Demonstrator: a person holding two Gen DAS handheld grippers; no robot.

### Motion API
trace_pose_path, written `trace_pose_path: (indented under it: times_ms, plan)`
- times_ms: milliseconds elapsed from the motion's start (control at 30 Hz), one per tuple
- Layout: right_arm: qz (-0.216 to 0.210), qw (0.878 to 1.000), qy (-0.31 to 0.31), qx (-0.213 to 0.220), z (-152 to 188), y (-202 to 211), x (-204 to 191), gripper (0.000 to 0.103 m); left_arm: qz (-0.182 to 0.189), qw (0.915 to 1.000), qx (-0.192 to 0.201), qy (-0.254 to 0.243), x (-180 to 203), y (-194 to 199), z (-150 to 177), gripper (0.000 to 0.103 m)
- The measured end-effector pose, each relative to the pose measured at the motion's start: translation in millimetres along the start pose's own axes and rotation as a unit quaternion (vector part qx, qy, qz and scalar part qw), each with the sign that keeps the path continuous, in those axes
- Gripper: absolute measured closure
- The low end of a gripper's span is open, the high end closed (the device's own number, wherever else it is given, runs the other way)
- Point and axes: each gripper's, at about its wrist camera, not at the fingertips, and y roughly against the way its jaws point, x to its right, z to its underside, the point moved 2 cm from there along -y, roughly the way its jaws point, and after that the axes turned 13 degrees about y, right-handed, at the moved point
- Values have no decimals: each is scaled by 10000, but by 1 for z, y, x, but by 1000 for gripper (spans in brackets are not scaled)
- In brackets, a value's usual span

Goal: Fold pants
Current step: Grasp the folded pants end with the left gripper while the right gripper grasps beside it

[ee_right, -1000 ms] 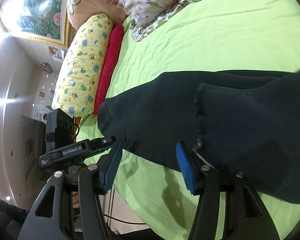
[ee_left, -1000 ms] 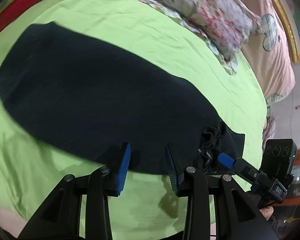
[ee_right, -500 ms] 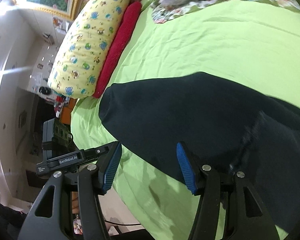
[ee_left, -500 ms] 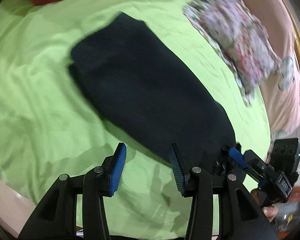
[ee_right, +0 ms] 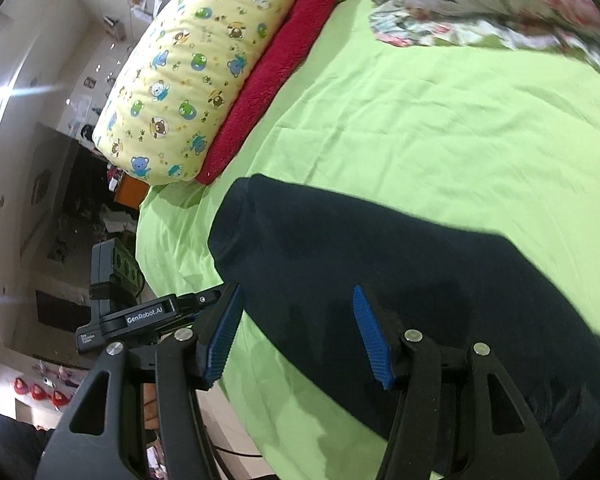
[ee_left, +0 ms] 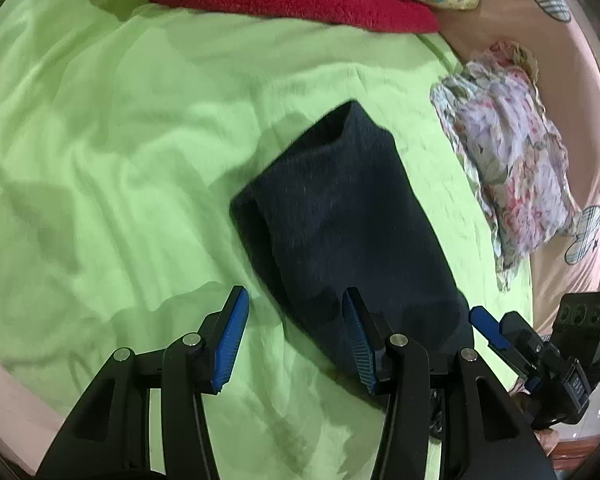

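The dark navy pants (ee_left: 348, 232) lie folded in a long strip on the green bedsheet (ee_left: 120, 140); they also show in the right wrist view (ee_right: 400, 280). My left gripper (ee_left: 296, 344) is open and empty, raised above the near end of the pants. My right gripper (ee_right: 296, 344) is open and empty, above the near edge of the pants. The right gripper shows at the lower right of the left wrist view (ee_left: 540, 356), and the left gripper's body at the left of the right wrist view (ee_right: 140, 316).
A red blanket roll (ee_left: 292, 0) and a yellow cartoon pillow (ee_right: 196, 64) lie along the far side. A floral quilt (ee_left: 512, 176) and a pink headboard (ee_left: 572, 80) are at the right. The bed edge (ee_right: 228, 420) drops to the floor near my right gripper.
Both grippers have pulled back and up from the pants, still open. The left view swung toward the red blanket, and the pants look smaller and farther off.
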Motion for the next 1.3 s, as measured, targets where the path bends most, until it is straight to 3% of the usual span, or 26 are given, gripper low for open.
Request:
trace_pose_path:
  times_ms: [300,467,800,867,900,1033,1300]
  plan:
    - [-9,9987,448,-242,-49,-35,-10,45,93,9996,41,246,-10,-15,-12,48]
    - [10,9955,820,-470,-72,-63,-17,45,319,9985,61,434,-18,-21,-14,48]
    - [-50,9745,1801,-1338,-101,-138,-29,45,356,9984,159,399,-14,-25,-14,49]
    - [-207,9736,1686,-1526,-101,-151,-25,46,353,9984,172,411,-13,-24,-14,63]
    - [-273,9734,1658,-1560,-100,-153,-24,54,366,9984,159,404,-14,-24,-14,68]
    - [-435,9731,1671,-1524,-97,-145,-26,73,500,9974,128,513,-16,-25,-15,73]
    - [-533,9782,1660,-1131,-95,-100,-31,77,745,9968,261,111,10,-1,-5,84]
